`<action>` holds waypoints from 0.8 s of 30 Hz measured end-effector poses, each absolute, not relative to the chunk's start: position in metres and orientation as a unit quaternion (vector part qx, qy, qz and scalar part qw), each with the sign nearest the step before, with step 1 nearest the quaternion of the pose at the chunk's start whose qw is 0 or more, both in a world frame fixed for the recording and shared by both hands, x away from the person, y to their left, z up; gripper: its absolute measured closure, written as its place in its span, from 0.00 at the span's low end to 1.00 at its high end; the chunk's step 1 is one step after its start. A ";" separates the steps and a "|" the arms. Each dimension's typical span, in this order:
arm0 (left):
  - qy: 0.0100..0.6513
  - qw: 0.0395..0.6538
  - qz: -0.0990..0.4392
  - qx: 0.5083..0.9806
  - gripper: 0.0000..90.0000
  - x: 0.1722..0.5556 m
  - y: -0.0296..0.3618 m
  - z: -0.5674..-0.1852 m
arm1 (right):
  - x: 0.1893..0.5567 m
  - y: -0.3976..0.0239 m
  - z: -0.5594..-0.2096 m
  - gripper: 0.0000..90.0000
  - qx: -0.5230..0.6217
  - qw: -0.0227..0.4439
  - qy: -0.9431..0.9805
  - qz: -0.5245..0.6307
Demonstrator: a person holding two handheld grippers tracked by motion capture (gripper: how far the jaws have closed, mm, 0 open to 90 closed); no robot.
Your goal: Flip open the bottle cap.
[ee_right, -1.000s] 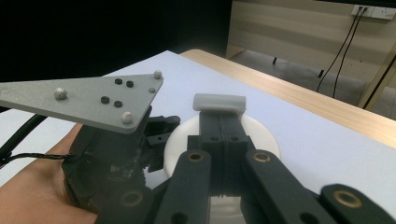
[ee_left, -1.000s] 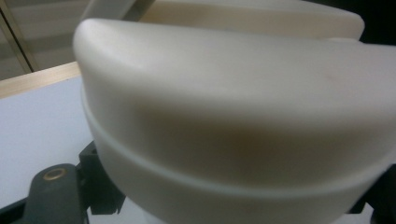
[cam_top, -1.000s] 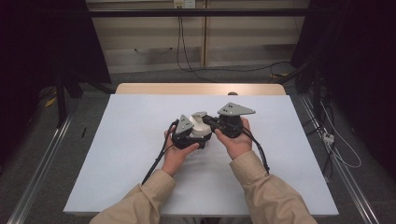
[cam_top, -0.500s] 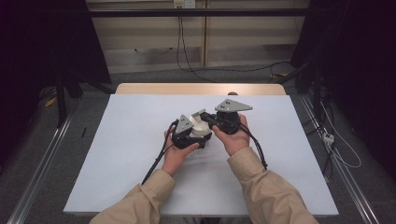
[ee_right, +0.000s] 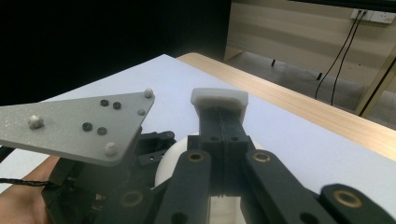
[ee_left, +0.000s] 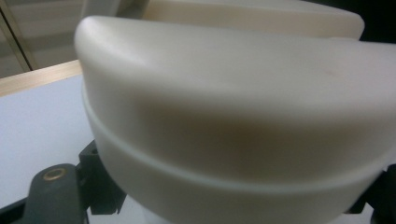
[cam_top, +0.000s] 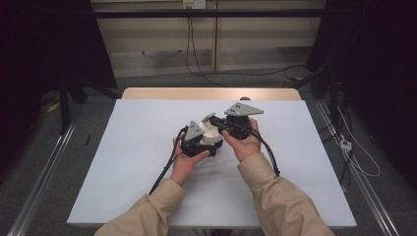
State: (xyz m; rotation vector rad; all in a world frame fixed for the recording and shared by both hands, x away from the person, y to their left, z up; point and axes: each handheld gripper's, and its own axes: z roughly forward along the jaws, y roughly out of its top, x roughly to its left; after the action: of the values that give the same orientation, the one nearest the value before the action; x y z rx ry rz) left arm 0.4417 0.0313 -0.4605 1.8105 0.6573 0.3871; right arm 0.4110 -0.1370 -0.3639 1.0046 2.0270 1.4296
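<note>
High view, looking down on a white-covered table: a person in tan sleeves holds two grippers close together at mid-table around a cream-white container. The left gripper clamps the container near its base with its jaws drawn narrow against it; in the left gripper view the container's rounded wall sits directly ahead, a seam line running across it. The right gripper comes in from above and to the right, jaws pressed fully together with nothing between them, its pale fingertips poised just over the container's top. The container lies below and slightly left of those tips, so the right hand appears better placed to work on the upper part while the left steadies it.
</note>
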 end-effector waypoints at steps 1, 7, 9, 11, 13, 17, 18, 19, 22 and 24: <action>0.278 0.555 0.164 0.767 0.20 0.442 0.031 -0.461 | 0.411 -0.137 -0.364 1.00 0.365 0.231 0.737 0.520; 0.278 0.555 0.164 0.767 0.20 0.442 0.031 -0.461 | 0.414 -0.136 -0.362 1.00 0.364 0.234 0.736 0.521; 0.278 0.555 0.164 0.767 0.20 0.442 0.031 -0.461 | 0.414 -0.135 -0.362 1.00 0.363 0.236 0.736 0.521; 0.278 0.555 0.164 0.767 0.20 0.442 0.031 -0.461 | 0.415 -0.135 -0.361 1.00 0.363 0.236 0.735 0.521; 0.278 0.555 0.164 0.767 0.20 0.442 0.031 -0.461 | 0.417 -0.134 -0.361 1.00 0.363 0.237 0.735 0.521; 0.278 0.555 0.164 0.767 0.20 0.442 0.031 -0.461 | 0.419 -0.133 -0.360 1.00 0.361 0.240 0.735 0.521; 0.278 0.555 0.164 0.767 0.20 0.442 0.031 -0.461 | 0.419 -0.133 -0.360 1.00 0.361 0.240 0.735 0.522; 0.278 0.555 0.164 0.767 0.20 0.442 0.031 -0.461 | 0.420 -0.133 -0.360 1.00 0.361 0.240 0.734 0.522; 0.278 0.555 0.164 0.767 0.20 0.442 0.031 -0.461 | 0.421 -0.132 -0.359 1.00 0.360 0.241 0.734 0.522; 0.276 0.554 0.167 0.767 0.20 0.442 0.032 -0.461 | 0.422 -0.131 -0.359 1.00 0.361 0.242 0.734 0.522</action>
State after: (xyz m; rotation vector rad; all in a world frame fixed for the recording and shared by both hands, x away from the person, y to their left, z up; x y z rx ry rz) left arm 0.4422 0.0316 -0.4607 1.8132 0.6520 0.3938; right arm 0.4221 -0.1312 -0.3592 0.9859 2.0074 1.4285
